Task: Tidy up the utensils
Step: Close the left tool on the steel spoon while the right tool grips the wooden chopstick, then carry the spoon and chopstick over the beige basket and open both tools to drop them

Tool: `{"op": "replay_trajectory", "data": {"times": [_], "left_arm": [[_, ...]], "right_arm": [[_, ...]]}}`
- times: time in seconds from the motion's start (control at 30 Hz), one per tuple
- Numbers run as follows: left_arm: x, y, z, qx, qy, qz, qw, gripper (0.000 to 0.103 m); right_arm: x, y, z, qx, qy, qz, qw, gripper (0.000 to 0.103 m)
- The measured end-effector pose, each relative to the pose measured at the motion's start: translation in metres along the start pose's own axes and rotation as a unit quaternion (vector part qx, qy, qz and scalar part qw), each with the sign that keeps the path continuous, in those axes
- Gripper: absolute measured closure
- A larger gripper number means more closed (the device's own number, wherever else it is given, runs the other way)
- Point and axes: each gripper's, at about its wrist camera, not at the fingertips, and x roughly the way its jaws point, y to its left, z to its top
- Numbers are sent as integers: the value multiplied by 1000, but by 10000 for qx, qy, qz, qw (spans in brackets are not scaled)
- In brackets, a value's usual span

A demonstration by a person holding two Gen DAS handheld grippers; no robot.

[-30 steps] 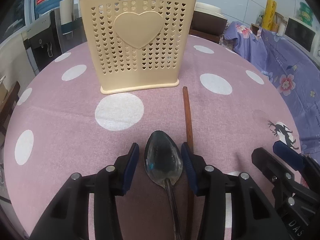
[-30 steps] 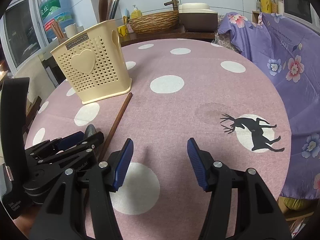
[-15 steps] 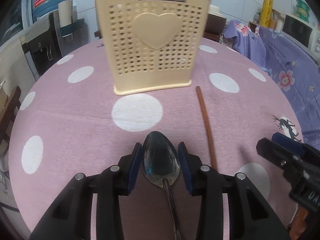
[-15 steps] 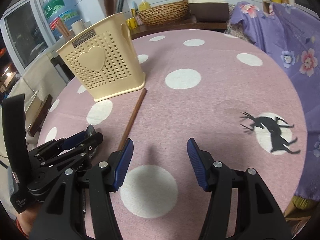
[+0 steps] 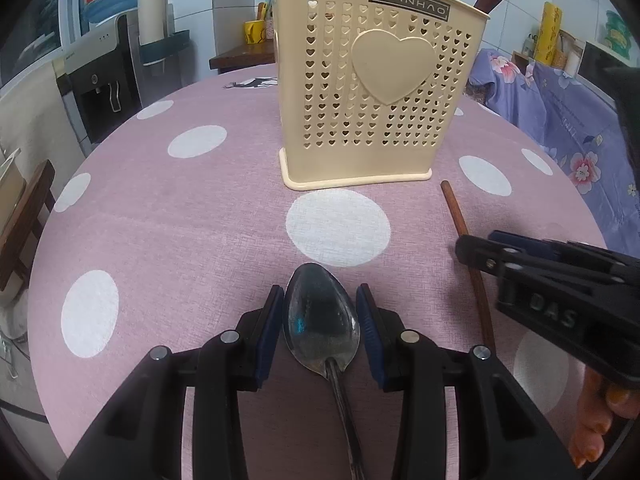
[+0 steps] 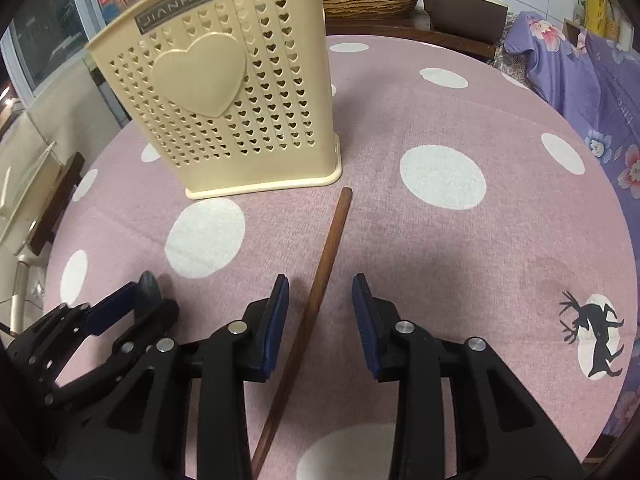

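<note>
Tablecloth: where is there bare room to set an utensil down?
Free: the tablecloth right of the wooden chopstick, toward the deer print, and left of the cream utensil holder. Crowded: the near edge, around spoon and both grippers.

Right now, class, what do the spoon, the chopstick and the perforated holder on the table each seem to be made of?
Spoon: metal, probably stainless steel, with a grey, dulled, reflective bowl.
Chopstick: likely wood, reddish-brown and matte, with no glare.
Utensil holder: moulded plastic, cream and smooth, with punched heart holes, a raised heart and a brand plate.
Tablecloth: looks like woven fabric, since a fine weave shows.
</note>
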Motion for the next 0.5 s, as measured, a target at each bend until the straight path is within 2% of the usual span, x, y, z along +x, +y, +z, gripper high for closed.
{"op": "replay_trajectory", "data": {"times": [0.33, 0.5], "left_arm": [[2, 1, 1, -17, 0, -26, 10000, 65], [2, 2, 3, -82, 16, -81, 9999, 65]], "right_arm": [[6, -2, 9, 106, -65, -222, 9997, 92], [7, -6, 10, 205, -61, -99, 9997, 93]]}}
